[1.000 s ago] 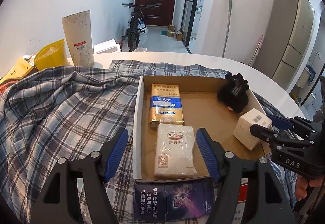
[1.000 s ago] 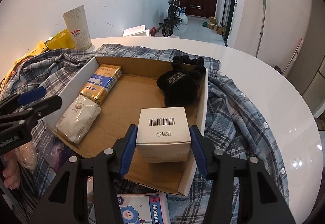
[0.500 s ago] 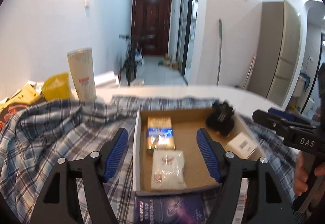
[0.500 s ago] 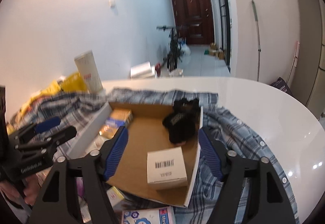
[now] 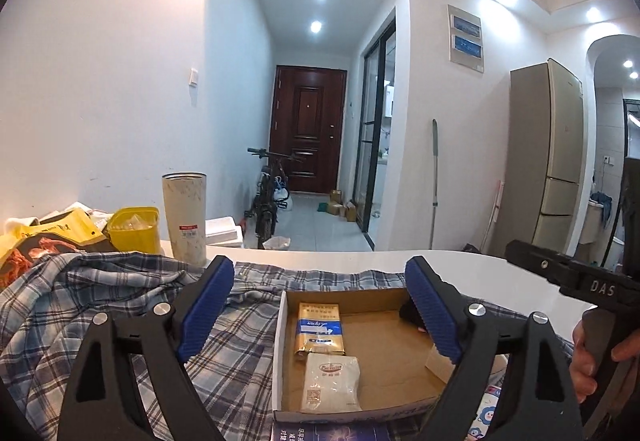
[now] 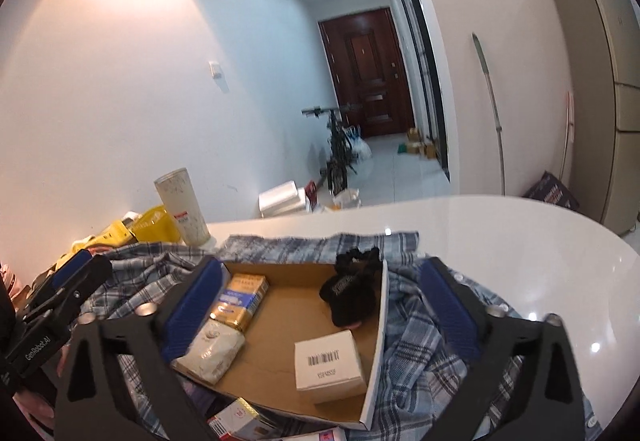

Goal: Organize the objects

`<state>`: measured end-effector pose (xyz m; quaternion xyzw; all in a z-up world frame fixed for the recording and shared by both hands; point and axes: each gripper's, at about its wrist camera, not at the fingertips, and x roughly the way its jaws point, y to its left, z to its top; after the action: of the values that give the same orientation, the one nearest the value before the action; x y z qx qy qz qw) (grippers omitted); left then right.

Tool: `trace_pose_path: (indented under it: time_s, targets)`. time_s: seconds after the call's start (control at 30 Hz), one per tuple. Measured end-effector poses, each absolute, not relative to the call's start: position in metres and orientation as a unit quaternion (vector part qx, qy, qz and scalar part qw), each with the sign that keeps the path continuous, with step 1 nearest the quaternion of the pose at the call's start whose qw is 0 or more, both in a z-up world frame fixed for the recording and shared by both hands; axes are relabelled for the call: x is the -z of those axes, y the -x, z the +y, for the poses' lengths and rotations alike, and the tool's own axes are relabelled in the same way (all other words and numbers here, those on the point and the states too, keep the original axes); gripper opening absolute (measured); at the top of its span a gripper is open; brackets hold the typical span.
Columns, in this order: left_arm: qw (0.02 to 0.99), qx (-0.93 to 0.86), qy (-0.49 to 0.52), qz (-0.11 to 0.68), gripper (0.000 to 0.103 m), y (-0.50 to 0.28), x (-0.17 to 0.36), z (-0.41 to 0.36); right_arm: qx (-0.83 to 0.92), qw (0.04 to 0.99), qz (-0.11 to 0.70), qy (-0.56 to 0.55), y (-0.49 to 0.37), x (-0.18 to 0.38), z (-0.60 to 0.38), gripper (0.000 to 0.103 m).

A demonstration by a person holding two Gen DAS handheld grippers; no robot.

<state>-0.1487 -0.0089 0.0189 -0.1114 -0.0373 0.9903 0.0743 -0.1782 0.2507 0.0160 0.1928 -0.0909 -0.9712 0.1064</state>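
A shallow cardboard box [image 6: 276, 369] [image 5: 384, 325] lies on a plaid shirt [image 5: 100, 305] on a white round table [image 6: 500, 225]. Inside it are a gold and blue packet [image 5: 320, 329] [image 6: 238, 299], a white pouch [image 5: 331, 381] [image 6: 210, 349], a black glove [image 6: 354, 291] and a white barcoded carton [image 6: 330, 365]. My left gripper [image 5: 320, 309] is open and empty, held high and back from the box. My right gripper [image 6: 320, 311] is open and empty above the box's near edge.
A tall beige cup [image 5: 185, 215] and a yellow container [image 5: 134, 229] stand at the table's far left with snack bags [image 5: 36, 245]. Booklets and small boxes [image 6: 240, 417] lie at the box's near edge. A bicycle [image 5: 268, 193] and a fridge [image 5: 548, 161] stand beyond.
My right gripper opened off the white carton, which now stays in the box. Both grippers rose and tilted up away from the box.
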Motion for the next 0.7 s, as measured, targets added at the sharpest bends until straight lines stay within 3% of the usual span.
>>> trace_pose_path:
  time_s: [0.1,0.2,0.5,0.7]
  targets:
    - [0.084,-0.99,0.103,-0.039,0.091,0.142,-0.02,-0.008,0.977,0.11,-0.083,-0.164,0.169,-0.021,0.247,0.103]
    - [0.081,-0.992,0.095,-0.026,0.103,0.139,-0.019,-0.002,0.979,0.111,-0.07,-0.154,0.167,-0.022,0.244,0.103]
    - [0.094,-0.993,0.077,0.011,0.103,0.127,-0.016,0.014,0.983,0.11,-0.008,-0.147,0.162,-0.019,0.226,0.103]
    - [0.095,-0.991,0.093,-0.009,0.103,0.134,-0.015,0.009,0.985,0.107,0.038,-0.131,0.154,-0.018,0.214,0.103]
